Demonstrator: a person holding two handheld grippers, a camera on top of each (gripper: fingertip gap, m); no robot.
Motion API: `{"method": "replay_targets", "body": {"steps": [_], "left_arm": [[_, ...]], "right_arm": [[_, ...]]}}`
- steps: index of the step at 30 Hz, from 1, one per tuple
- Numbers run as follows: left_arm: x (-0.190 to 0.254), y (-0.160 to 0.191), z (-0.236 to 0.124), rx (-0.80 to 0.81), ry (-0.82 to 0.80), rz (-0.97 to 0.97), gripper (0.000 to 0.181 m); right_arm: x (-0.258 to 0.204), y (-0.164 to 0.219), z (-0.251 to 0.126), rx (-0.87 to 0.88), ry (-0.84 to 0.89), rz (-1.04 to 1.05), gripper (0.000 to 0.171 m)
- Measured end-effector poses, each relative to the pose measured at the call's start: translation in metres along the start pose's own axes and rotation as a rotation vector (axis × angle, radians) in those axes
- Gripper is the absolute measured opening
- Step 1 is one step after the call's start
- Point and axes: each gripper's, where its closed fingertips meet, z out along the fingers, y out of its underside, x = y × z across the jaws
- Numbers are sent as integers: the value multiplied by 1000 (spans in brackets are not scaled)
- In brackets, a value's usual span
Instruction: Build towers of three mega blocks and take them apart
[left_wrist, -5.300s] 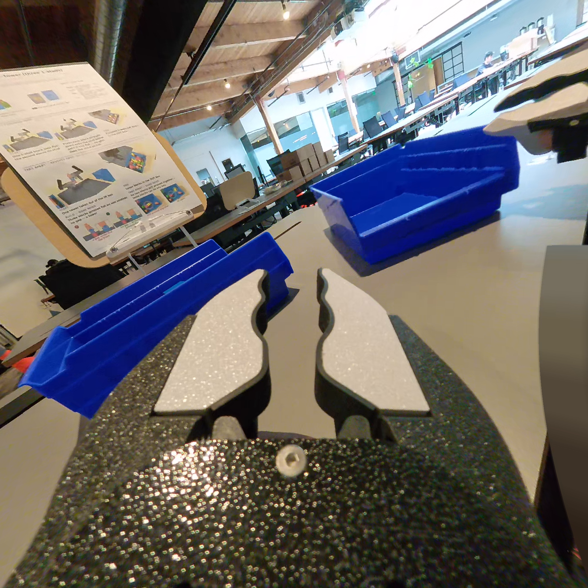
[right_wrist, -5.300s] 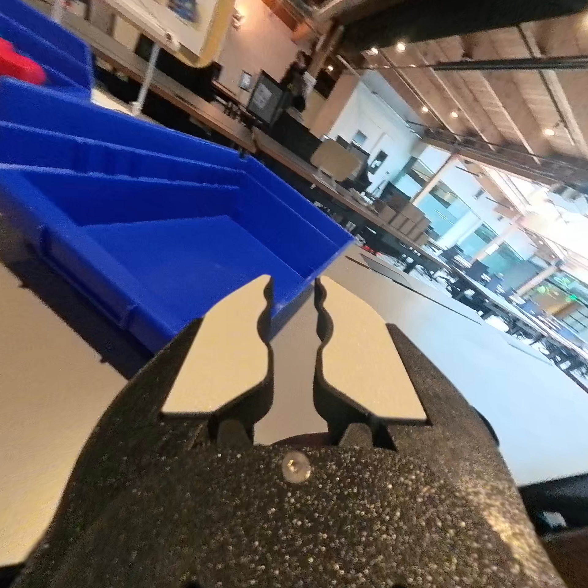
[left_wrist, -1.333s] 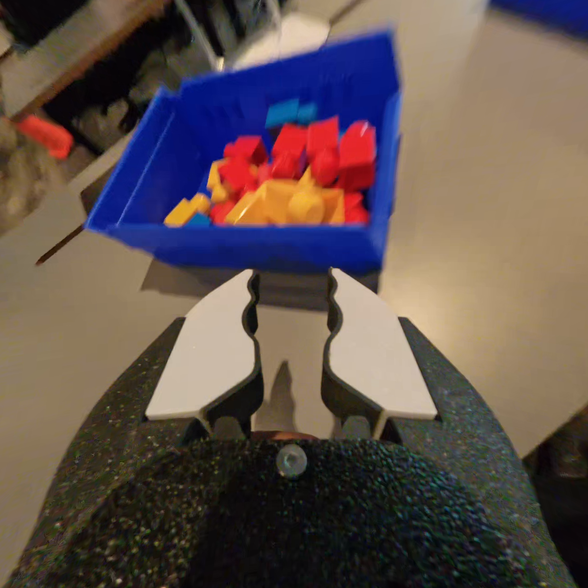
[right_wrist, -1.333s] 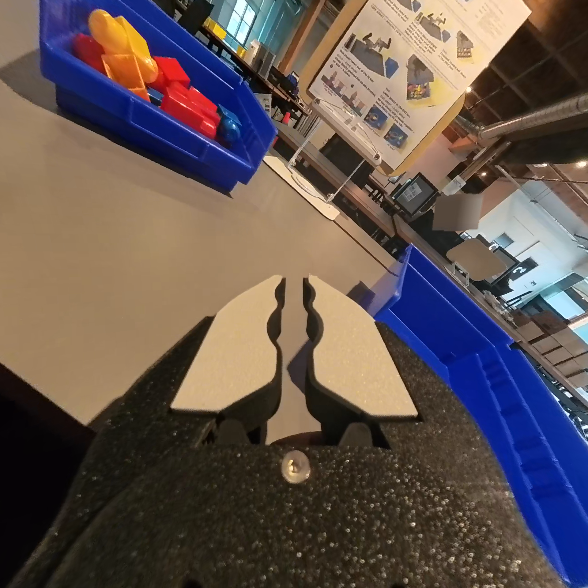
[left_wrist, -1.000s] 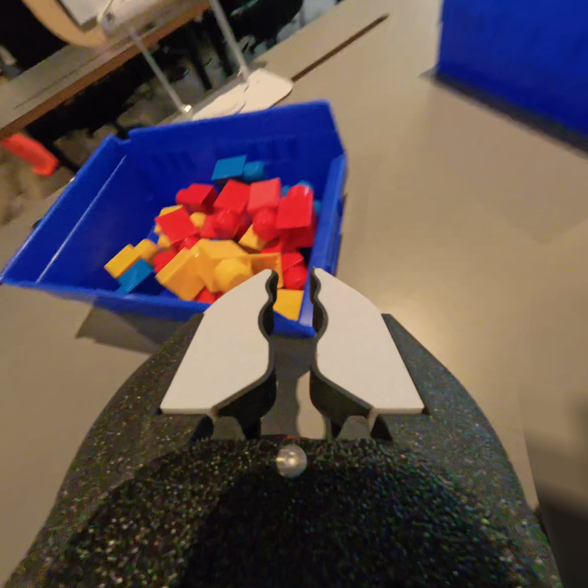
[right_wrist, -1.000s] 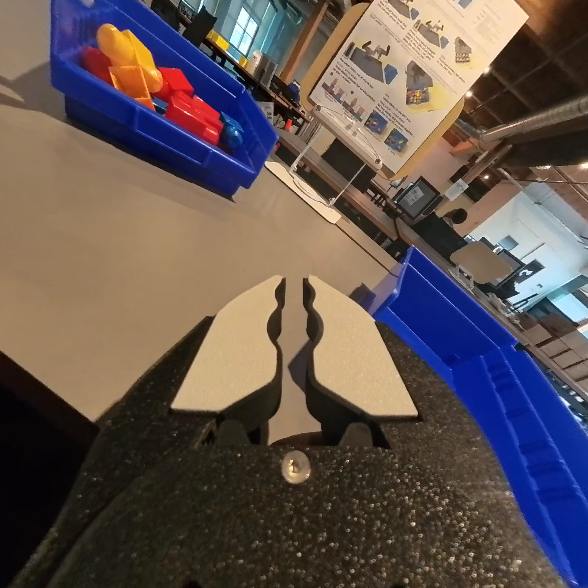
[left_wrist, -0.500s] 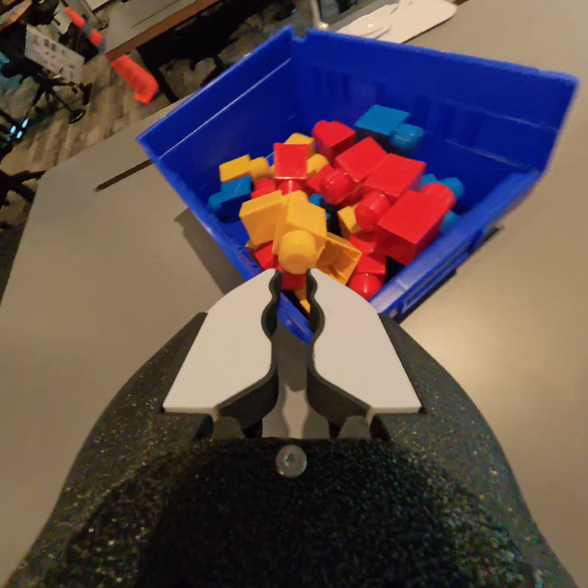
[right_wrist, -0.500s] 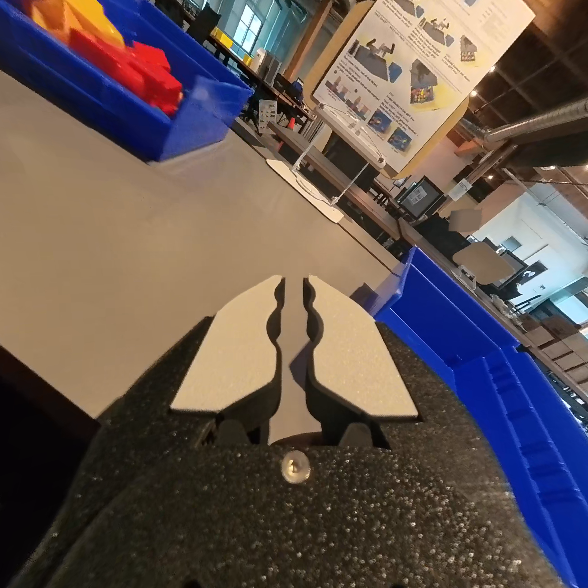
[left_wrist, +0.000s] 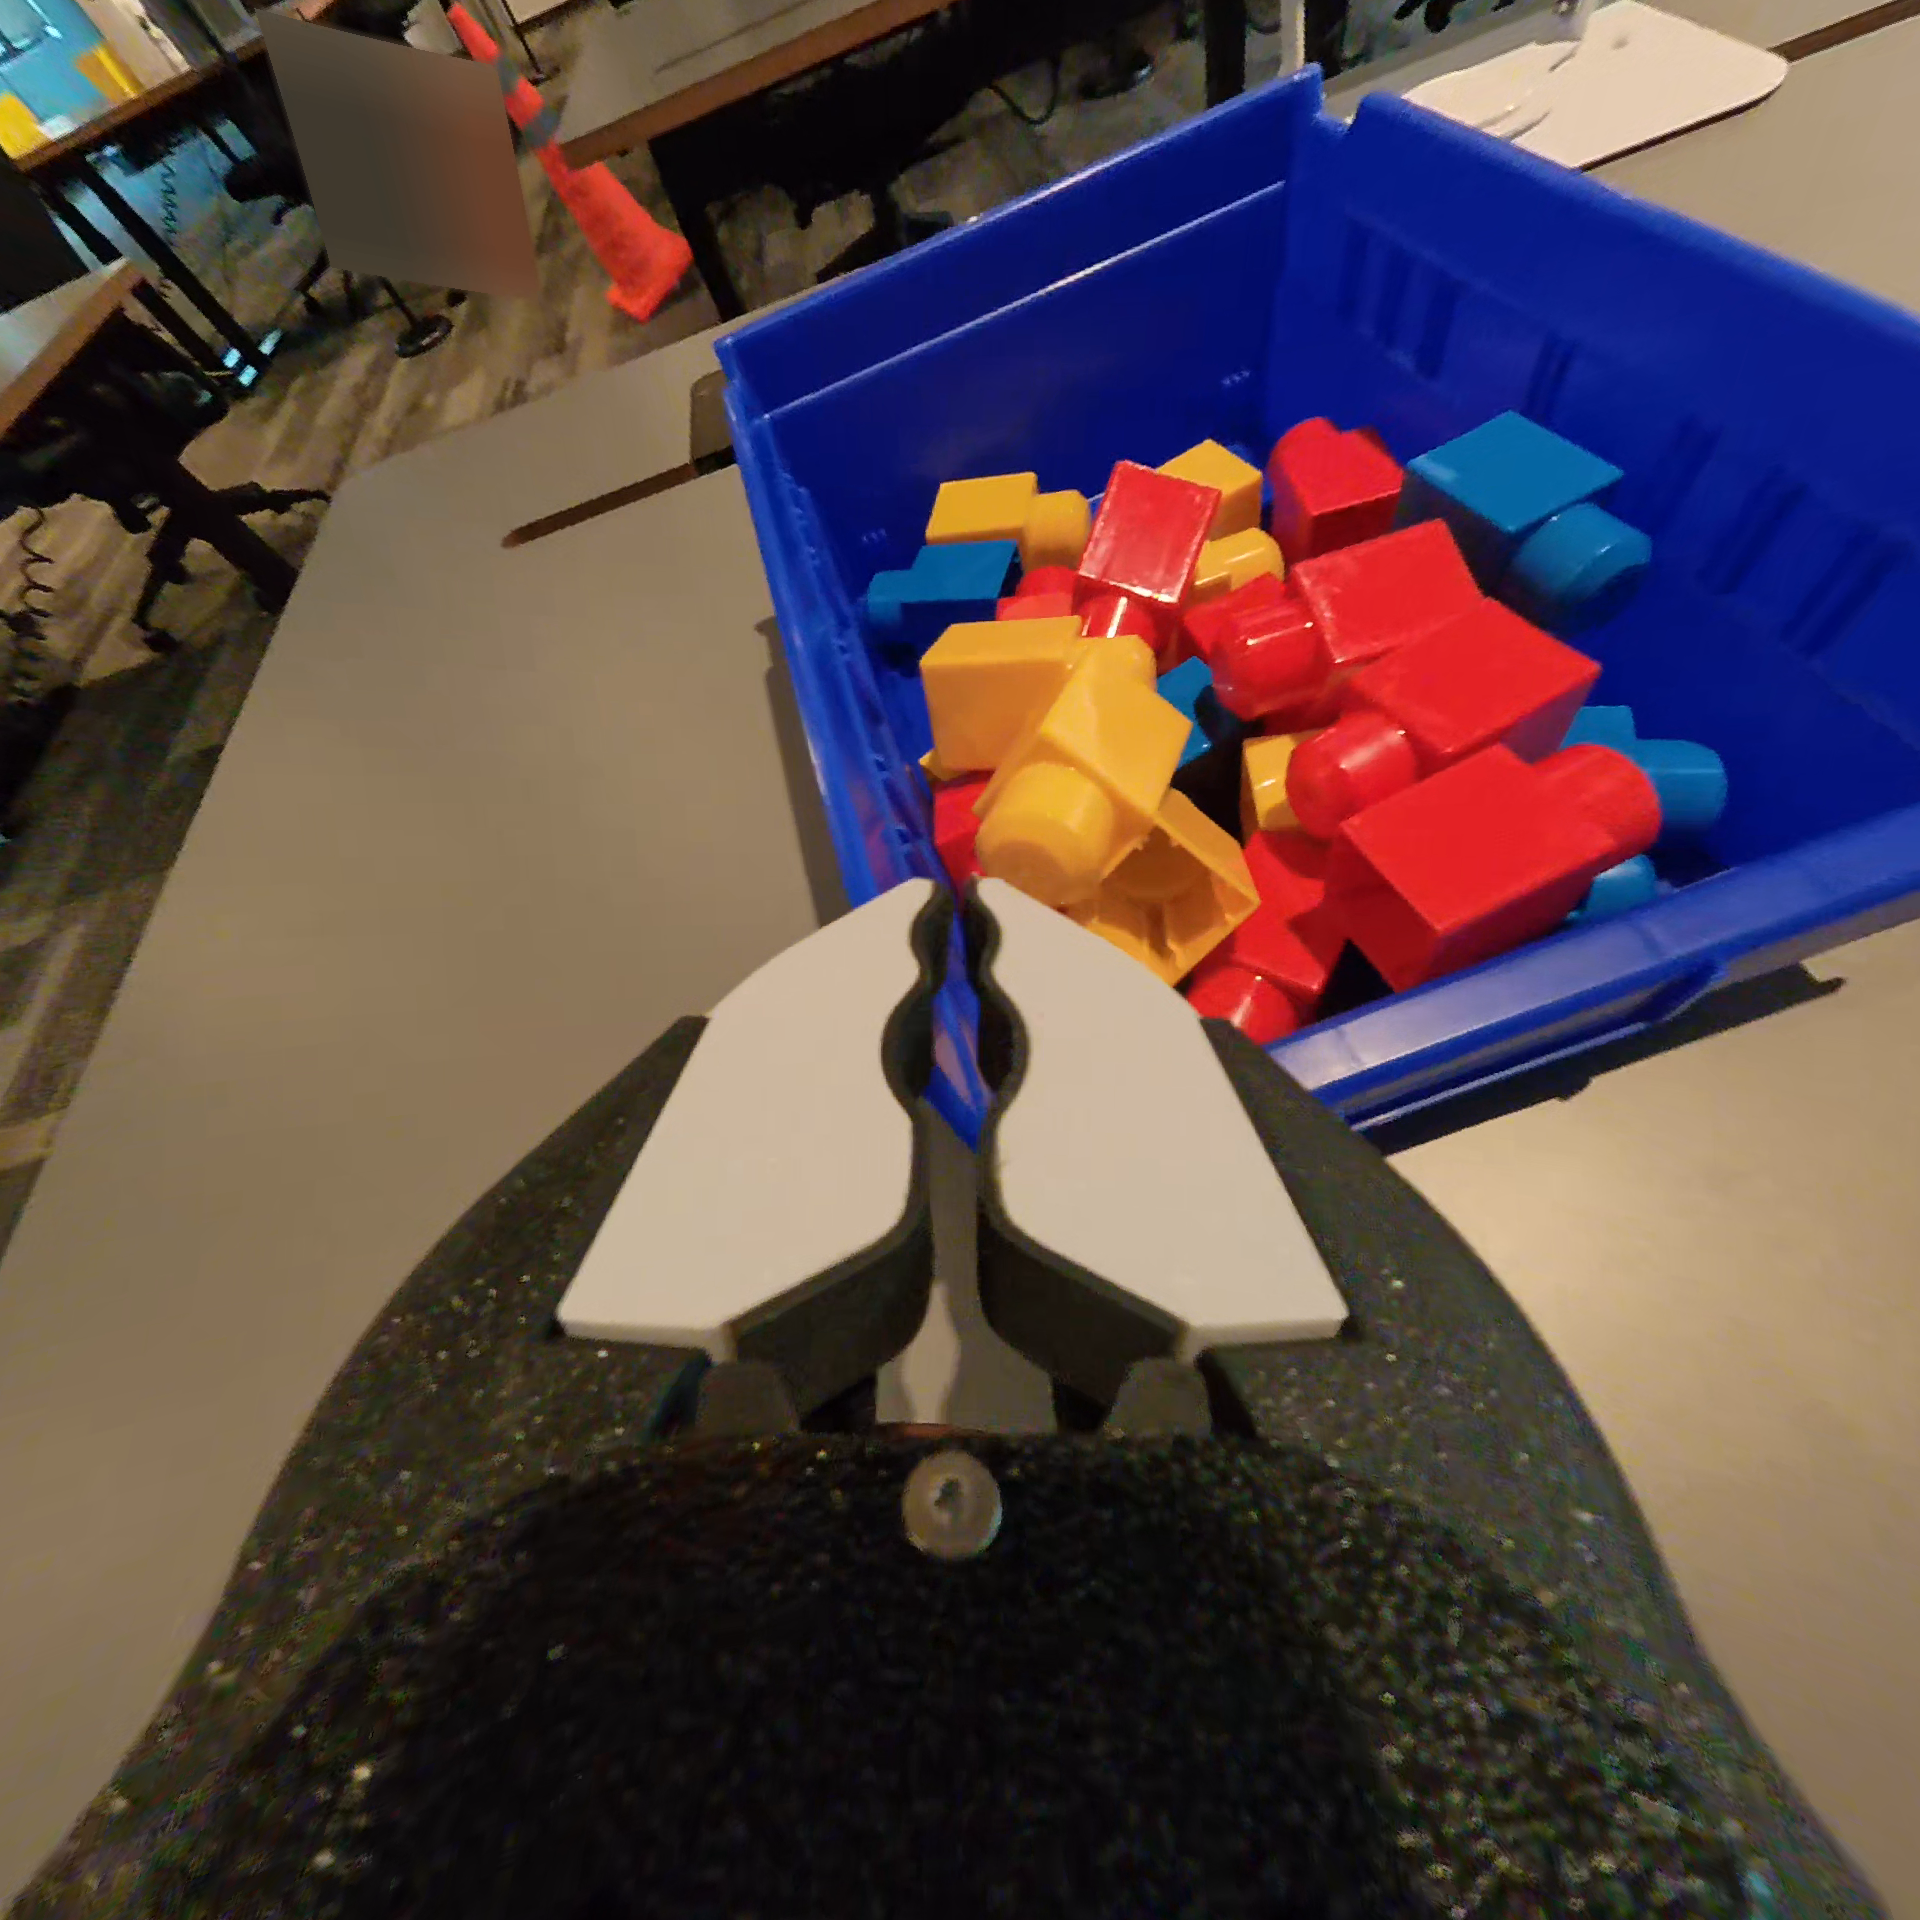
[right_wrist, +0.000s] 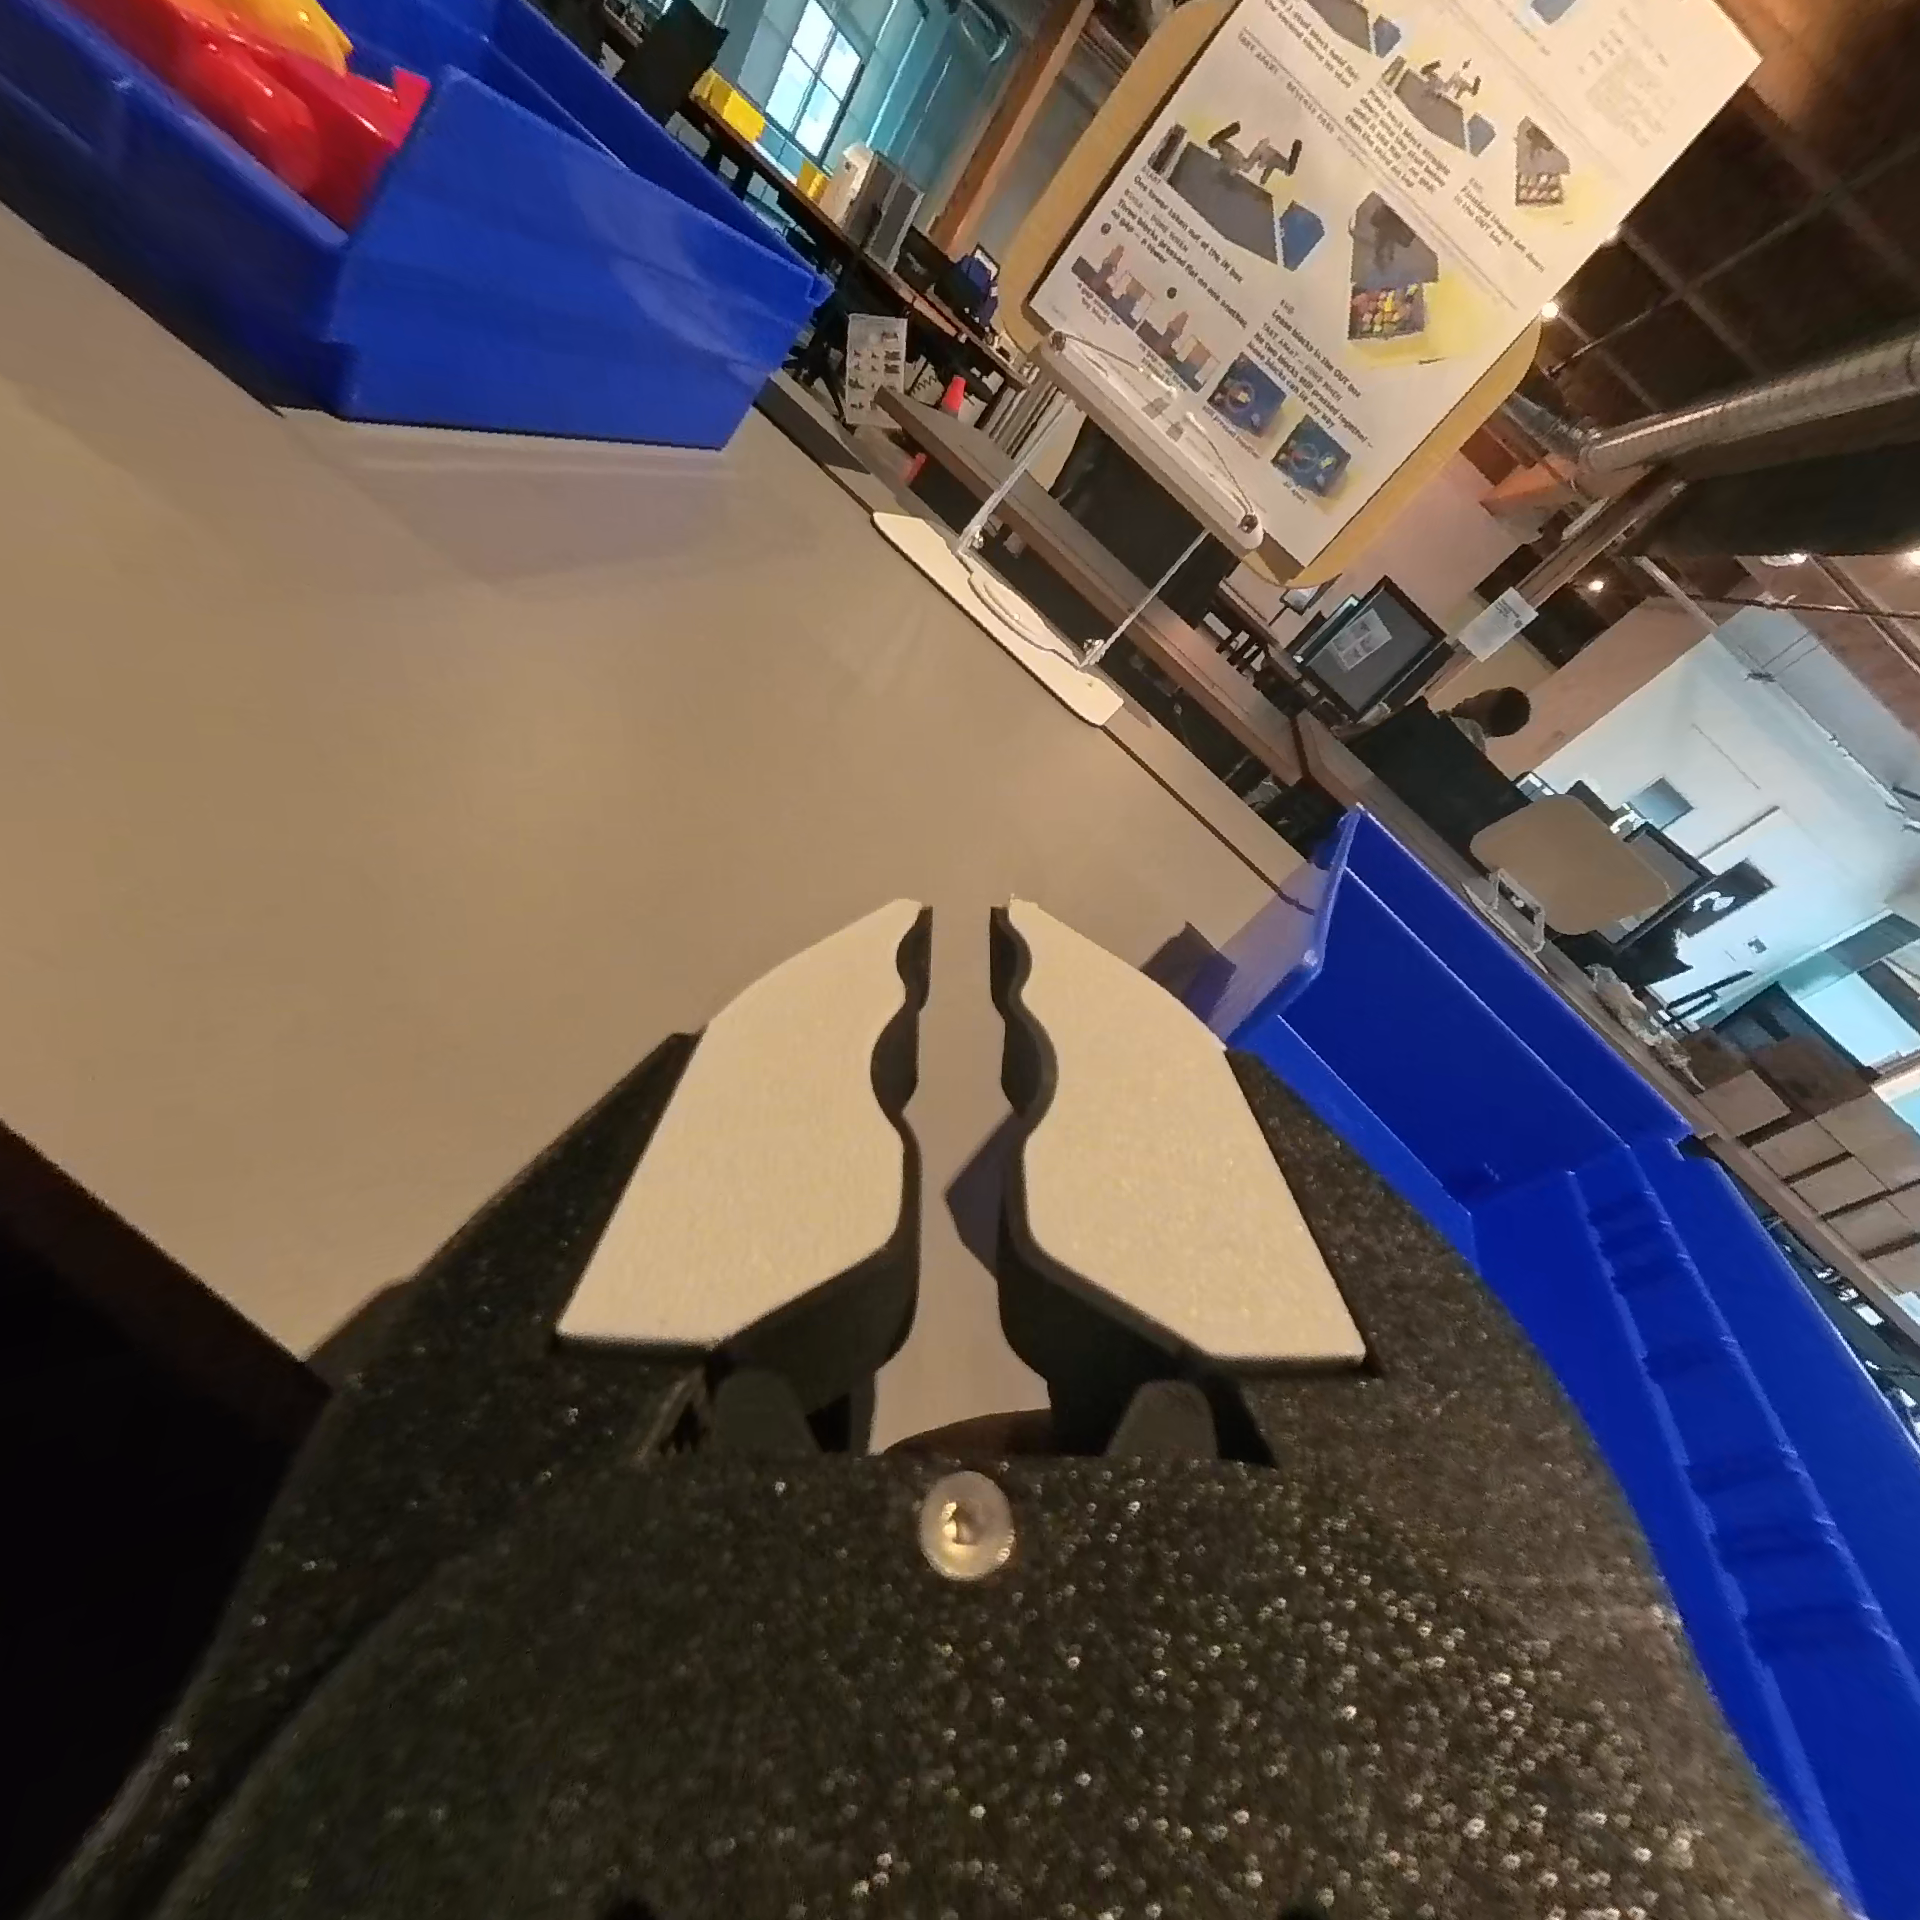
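Note:
A blue bin (left_wrist: 1039, 343) on the grey table (left_wrist: 468, 779) holds a pile of red (left_wrist: 1475, 862), yellow (left_wrist: 1091, 790) and blue (left_wrist: 1527, 509) mega blocks, all loose. My left gripper (left_wrist: 961, 896) is at the bin's near left corner, and its jaws are closed on the bin's wall, which shows blue in the slit between them. The same bin (right_wrist: 540, 281) shows at the upper left of the right wrist view. My right gripper (right_wrist: 961, 909) is low over the table, nearly closed with a thin slit, holding nothing.
A second blue bin (right_wrist: 1507, 1091) lies just right of my right gripper; its visible inside holds nothing. An instruction board (right_wrist: 1351, 239) on a white base (right_wrist: 997, 613) stands at the table's far side. An orange cone (left_wrist: 603, 218) stands on the floor beyond the table edge. Across from one pair of fingers to the other is roughly 45 cm.
My left gripper swung down from looking across the table, came to the block bin's corner and closed on its wall. The bin has slid nearer in the right wrist view. My right gripper narrowed and holds still.

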Motion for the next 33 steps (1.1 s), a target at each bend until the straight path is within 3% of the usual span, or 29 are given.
{"method": "replay_targets", "body": {"steps": [8,12,17,21,33], "left_arm": [[-10,2,1,5,-28,-11,0],[-24,-4,-6,48,-116,-17,27],[-21,7,-2,6,-60,-41,29],[-22,19,9,-26,-70,-26,11],[-83,36,9,-7,-166,-145,11]], "right_arm": [[-1,0,0,3,-3,-2,11],[-1,0,0,-1,-3,-7,11],[-2,0,1,-4,-2,-18,11],[-3,0,0,-1,-3,-25,11],[-3,0,0,1,-10,-21,11]]}}
